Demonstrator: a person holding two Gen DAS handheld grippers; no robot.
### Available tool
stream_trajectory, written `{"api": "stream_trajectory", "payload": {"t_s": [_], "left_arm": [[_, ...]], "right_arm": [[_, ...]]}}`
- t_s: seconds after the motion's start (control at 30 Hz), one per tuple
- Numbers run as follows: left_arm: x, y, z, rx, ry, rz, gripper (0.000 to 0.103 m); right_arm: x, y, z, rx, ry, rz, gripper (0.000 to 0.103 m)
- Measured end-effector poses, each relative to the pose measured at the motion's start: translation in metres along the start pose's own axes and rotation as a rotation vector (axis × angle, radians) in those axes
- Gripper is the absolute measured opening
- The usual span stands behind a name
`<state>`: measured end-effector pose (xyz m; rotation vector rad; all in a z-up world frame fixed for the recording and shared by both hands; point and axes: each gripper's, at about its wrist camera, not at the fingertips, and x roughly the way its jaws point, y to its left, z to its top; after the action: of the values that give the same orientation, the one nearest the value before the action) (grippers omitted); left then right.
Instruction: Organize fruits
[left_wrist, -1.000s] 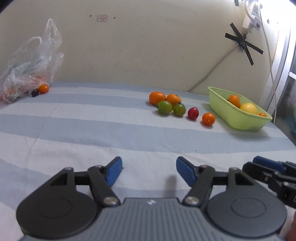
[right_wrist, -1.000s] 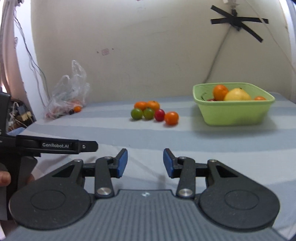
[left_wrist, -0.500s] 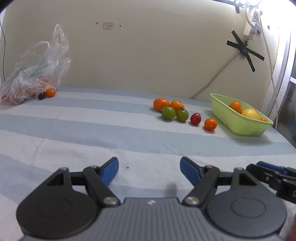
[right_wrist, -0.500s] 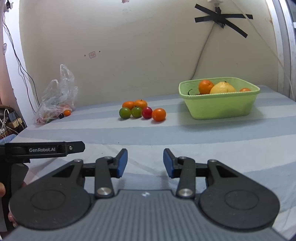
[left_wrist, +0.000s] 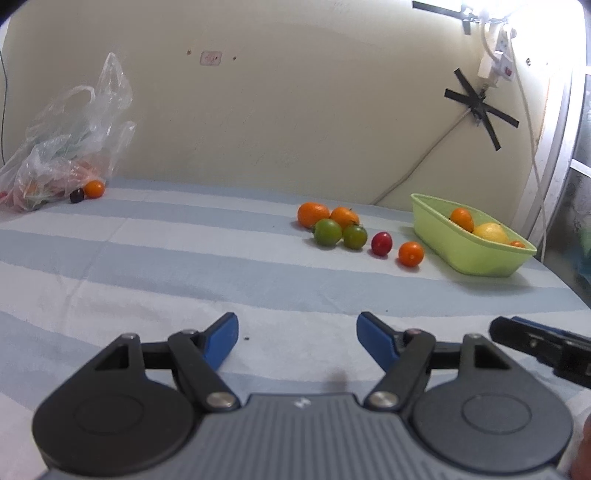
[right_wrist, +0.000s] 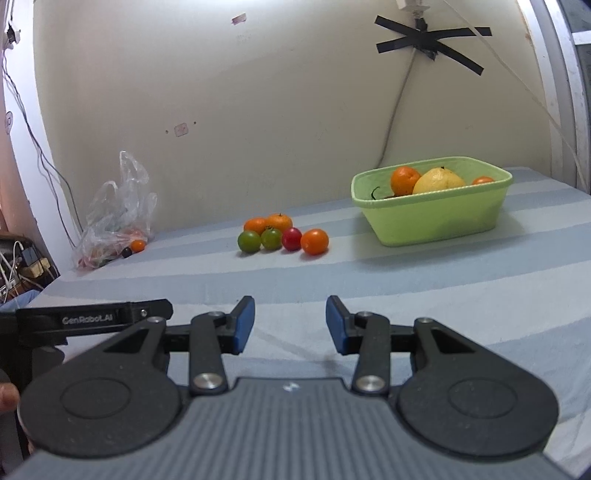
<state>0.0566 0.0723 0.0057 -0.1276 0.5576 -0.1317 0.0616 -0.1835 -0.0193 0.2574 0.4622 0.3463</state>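
Your green basket (right_wrist: 436, 218) sits at the far right of the striped cloth (left_wrist: 147, 266), already holding 1 orange, 1 yellow fruit and 1 small orange tomato. Just left of it lie 6 loose fruits: 2 mandarins (right_wrist: 279, 222) at the back, 2 green tomatoes (right_wrist: 249, 242), 1 red tomato (right_wrist: 291, 238) and 1 orange tomato (right_wrist: 314, 241) nearest the basket.

Both tools are well short of them. Your left gripper (left_wrist: 297, 332) stands wide open and holds nothing; your right gripper (right_wrist: 290, 325) is open too, a little narrower, also bare.

Expect the mandarins to be light with some give; take them across the middle. The tomatoes look smooth, round and thin-skinned, likely to roll or split, so close gently on the widest part.

The right view shows the basket's near wall and the pile inside. The left view shows better the gap between red and orange tomato, and the plastic bag (left_wrist: 66, 155) with 1 more orange fruit beside it.
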Motion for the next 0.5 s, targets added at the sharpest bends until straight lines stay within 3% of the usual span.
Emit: {"api": "stream_trajectory", "payload": {"t_s": [0.5], "left_arm": [[-0.0093,-0.0003,-0.0005,0.004,-0.072,-0.067,0.072]], "right_arm": [[0.0051,-0.0016,0.0013,0.019,0.032,-0.033,0.046]]}}
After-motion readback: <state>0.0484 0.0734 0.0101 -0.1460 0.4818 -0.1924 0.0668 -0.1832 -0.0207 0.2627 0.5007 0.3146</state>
